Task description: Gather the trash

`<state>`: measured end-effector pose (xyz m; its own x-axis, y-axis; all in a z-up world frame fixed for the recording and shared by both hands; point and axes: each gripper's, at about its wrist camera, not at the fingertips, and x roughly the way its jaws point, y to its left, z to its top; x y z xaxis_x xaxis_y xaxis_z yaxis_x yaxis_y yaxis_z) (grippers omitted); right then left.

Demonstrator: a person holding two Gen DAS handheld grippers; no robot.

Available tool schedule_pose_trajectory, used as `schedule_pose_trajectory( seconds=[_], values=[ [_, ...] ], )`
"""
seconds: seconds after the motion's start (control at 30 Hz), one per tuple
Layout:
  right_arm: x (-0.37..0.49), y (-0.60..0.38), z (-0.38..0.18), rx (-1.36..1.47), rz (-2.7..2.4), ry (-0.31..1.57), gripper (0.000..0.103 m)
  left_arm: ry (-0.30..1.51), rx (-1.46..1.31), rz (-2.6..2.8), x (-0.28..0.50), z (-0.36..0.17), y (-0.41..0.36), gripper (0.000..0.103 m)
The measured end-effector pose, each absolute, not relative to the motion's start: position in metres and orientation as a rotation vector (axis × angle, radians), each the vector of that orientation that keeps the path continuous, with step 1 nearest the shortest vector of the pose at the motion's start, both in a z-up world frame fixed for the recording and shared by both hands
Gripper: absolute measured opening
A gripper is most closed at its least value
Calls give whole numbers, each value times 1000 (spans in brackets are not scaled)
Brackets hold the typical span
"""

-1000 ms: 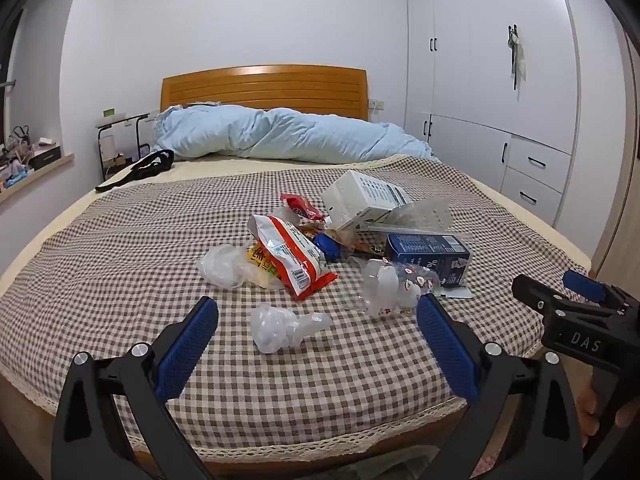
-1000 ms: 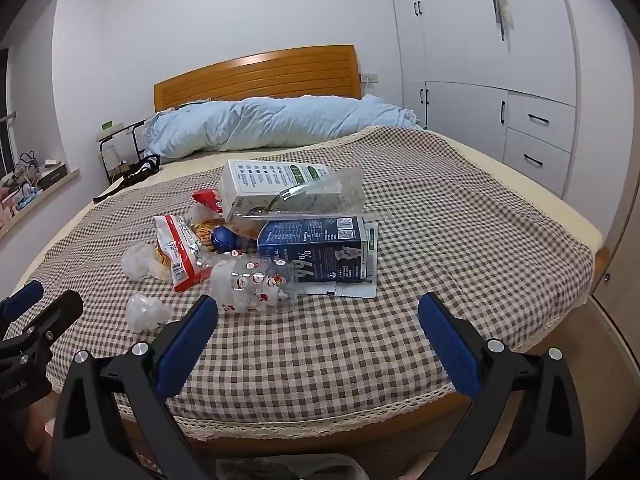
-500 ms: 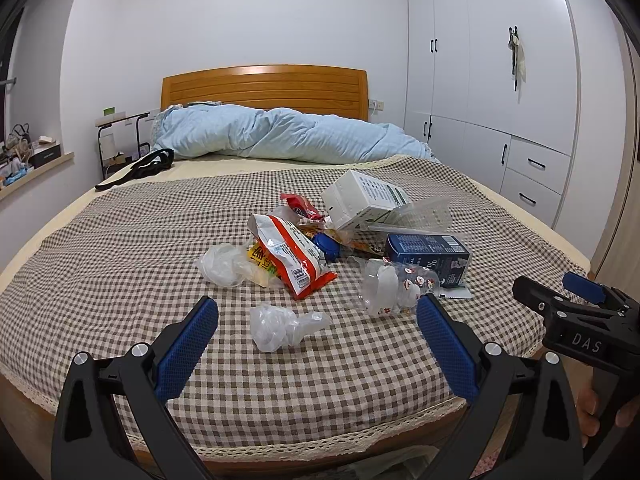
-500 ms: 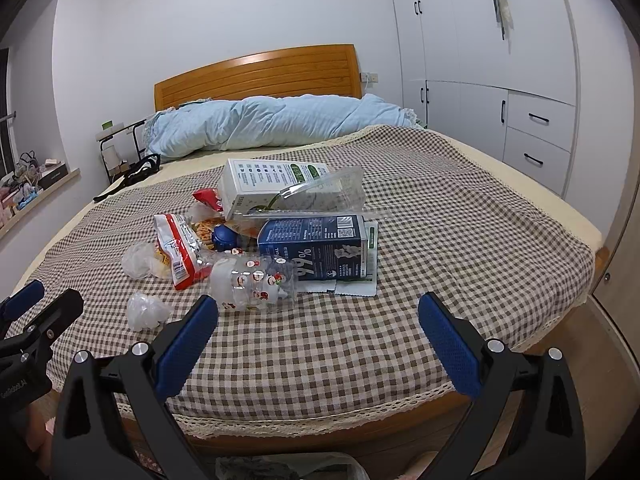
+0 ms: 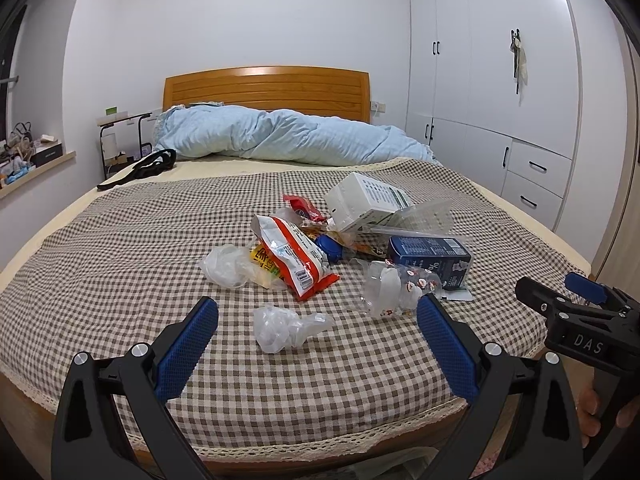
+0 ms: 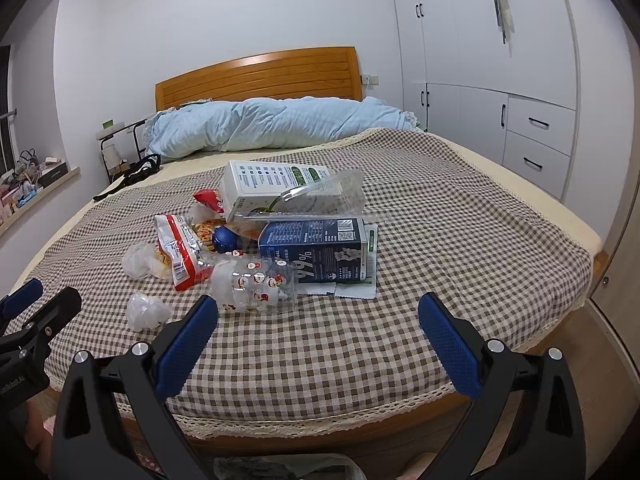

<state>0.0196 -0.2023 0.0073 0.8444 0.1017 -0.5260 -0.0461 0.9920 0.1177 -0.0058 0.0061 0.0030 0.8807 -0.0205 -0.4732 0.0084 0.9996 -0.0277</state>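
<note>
A pile of trash lies on the checked bedspread. It holds a crumpled clear plastic wad, a red and white snack bag, a clear printed bottle, a dark blue carton and a white box. My left gripper is open and empty, hovering over the bed's near edge just before the plastic wad. My right gripper is open and empty, in front of the bottle and the blue carton.
A light blue duvet lies by the wooden headboard. A black strap lies at the far left of the bed. White wardrobes stand on the right. A plastic bag shows below the bed's edge.
Both views have shifted very slightly; the grippers stay open and nothing on the bed has moved.
</note>
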Motion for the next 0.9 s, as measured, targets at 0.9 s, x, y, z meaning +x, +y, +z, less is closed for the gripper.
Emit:
schedule_pose_trajectory(
  seconds=[0.9],
  values=[
    [18,-204,8,99,76,556,96,478,-27,-22,-9,4,6,96]
  ],
)
